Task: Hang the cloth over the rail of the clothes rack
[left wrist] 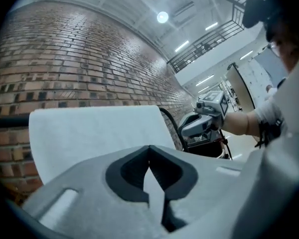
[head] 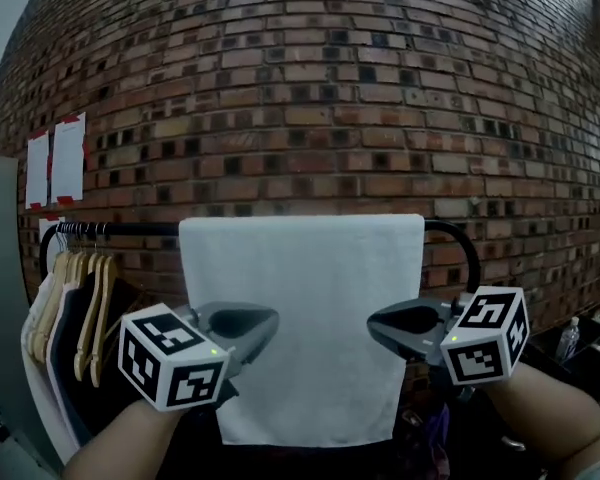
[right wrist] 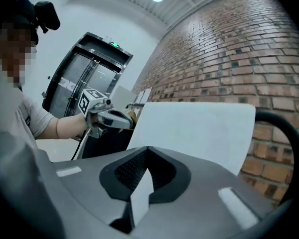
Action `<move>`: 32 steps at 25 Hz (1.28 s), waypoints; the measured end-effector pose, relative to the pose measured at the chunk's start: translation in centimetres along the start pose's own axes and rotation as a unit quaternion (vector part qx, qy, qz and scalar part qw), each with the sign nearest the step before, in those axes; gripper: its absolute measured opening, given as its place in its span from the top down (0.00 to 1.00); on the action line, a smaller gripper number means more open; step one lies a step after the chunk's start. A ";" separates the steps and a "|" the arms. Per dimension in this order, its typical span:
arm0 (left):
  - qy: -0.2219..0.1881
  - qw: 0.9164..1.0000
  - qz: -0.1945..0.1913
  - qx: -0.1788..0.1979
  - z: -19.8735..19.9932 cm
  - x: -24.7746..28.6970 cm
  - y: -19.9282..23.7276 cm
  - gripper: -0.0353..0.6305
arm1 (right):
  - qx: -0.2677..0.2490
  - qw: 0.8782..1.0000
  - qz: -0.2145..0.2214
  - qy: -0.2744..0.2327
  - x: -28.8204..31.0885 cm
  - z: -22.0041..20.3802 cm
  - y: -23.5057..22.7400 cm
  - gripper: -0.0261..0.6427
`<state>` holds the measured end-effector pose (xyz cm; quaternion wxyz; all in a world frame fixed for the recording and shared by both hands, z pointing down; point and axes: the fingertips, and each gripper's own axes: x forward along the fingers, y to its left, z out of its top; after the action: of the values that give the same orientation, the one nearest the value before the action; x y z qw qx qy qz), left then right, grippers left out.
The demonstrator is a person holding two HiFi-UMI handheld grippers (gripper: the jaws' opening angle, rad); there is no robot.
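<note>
A white cloth (head: pixel 300 318) hangs draped over the black rail (head: pixel 130 229) of the clothes rack, flat against the brick wall. My left gripper (head: pixel 270 321) hovers in front of the cloth's lower left part, shut with nothing held. My right gripper (head: pixel 375 326) hovers in front of the lower right part, also shut and empty. In the left gripper view the cloth (left wrist: pixel 89 133) lies beyond my closed left gripper (left wrist: pixel 149 148), with the right gripper (left wrist: pixel 197 126) to its right. The right gripper view shows the cloth (right wrist: pixel 194 128), the rail's curved end (right wrist: pixel 284 131) and the left gripper (right wrist: pixel 117 118).
Wooden hangers with garments (head: pixel 85 308) crowd the left end of the rail. Two sheets of paper (head: pixel 55 158) are taped to the brick wall (head: pixel 330 88). A bottle (head: pixel 568 340) stands on dark things at the lower right. Lift doors (right wrist: pixel 89 83) stand behind me.
</note>
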<state>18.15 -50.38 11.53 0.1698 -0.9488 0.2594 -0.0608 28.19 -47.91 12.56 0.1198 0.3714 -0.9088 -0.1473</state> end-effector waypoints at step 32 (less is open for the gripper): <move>0.097 0.968 -0.179 -0.145 -15.7 -27.0 -35.6 0.94 | 0.223 0.967 0.064 0.100 -11.8 -11.3 46.0 0.96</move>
<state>8.59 -12.32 38.04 -0.0092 -0.9838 0.1063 -0.1438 10.66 -10.20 38.13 0.1335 0.3424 -0.9240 0.1055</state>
